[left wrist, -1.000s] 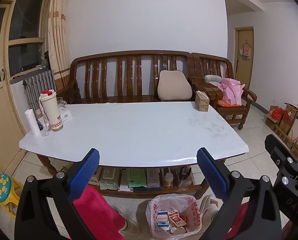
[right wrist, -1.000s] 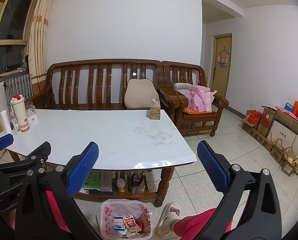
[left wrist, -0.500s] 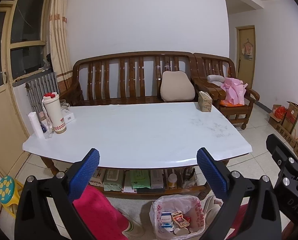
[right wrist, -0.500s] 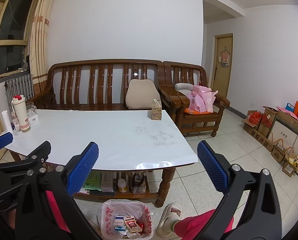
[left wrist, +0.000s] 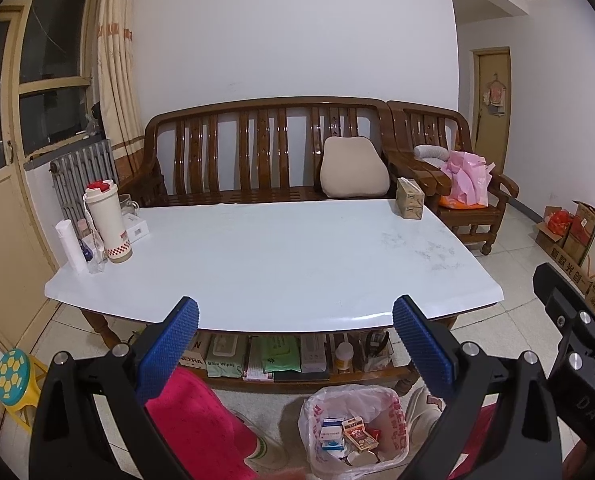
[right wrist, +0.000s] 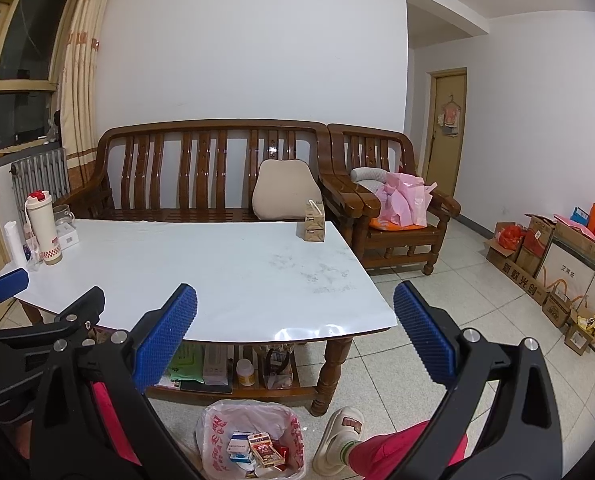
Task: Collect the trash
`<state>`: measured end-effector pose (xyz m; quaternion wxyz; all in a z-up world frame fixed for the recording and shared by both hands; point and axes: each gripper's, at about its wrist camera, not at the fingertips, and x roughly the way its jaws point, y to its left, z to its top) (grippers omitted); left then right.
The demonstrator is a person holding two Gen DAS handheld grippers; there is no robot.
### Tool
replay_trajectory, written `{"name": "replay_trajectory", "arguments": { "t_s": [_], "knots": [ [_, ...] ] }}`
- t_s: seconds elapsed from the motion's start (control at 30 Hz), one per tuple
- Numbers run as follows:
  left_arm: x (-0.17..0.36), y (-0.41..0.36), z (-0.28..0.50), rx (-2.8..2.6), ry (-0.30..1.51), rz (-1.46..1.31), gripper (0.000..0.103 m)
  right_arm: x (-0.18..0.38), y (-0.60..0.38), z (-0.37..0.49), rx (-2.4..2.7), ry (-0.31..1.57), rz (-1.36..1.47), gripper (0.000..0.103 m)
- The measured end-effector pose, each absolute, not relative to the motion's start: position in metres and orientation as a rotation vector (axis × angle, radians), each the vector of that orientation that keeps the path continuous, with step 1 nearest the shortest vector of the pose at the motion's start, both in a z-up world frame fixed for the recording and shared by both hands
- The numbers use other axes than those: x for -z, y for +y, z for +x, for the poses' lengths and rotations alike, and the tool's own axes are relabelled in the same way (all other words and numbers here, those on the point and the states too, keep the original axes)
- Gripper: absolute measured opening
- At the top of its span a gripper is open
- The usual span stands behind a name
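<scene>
A trash bin lined with a white plastic bag [left wrist: 353, 428] stands on the floor in front of the white table [left wrist: 265, 268]; it also shows in the right wrist view [right wrist: 253, 440]. Small boxes and packets lie inside it. My left gripper [left wrist: 295, 344] is open and empty, held above the table's near edge. My right gripper [right wrist: 295, 340] is open and empty, beside the left one, over the table's near right corner. A brown cardboard box [left wrist: 409, 198] stands at the table's far right.
A white thermos [left wrist: 107, 220], a white tube and small boxes stand at the table's left end. A wooden sofa [left wrist: 265, 152] and armchair [right wrist: 389, 208] stand behind. Items fill the shelf [left wrist: 281, 360] under the table. Cardboard boxes [right wrist: 557, 272] line the right wall.
Both grippers have drifted slightly back and up; the view shifts a little and the table sits a bit lower in frame. Both stay open and empty.
</scene>
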<state>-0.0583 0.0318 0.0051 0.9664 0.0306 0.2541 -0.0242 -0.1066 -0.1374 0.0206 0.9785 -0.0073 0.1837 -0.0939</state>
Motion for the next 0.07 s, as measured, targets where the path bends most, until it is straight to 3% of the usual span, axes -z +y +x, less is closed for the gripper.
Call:
{"name": "replay_trajectory", "arguments": {
  "t_s": [0.07],
  "knots": [
    [-0.0053,0.0320,-0.0589,0.047,0.509,0.064,0.095,-0.0206,-0.1374,-0.1065,0.189,0.371,-0.013,0.096]
  ]
}}
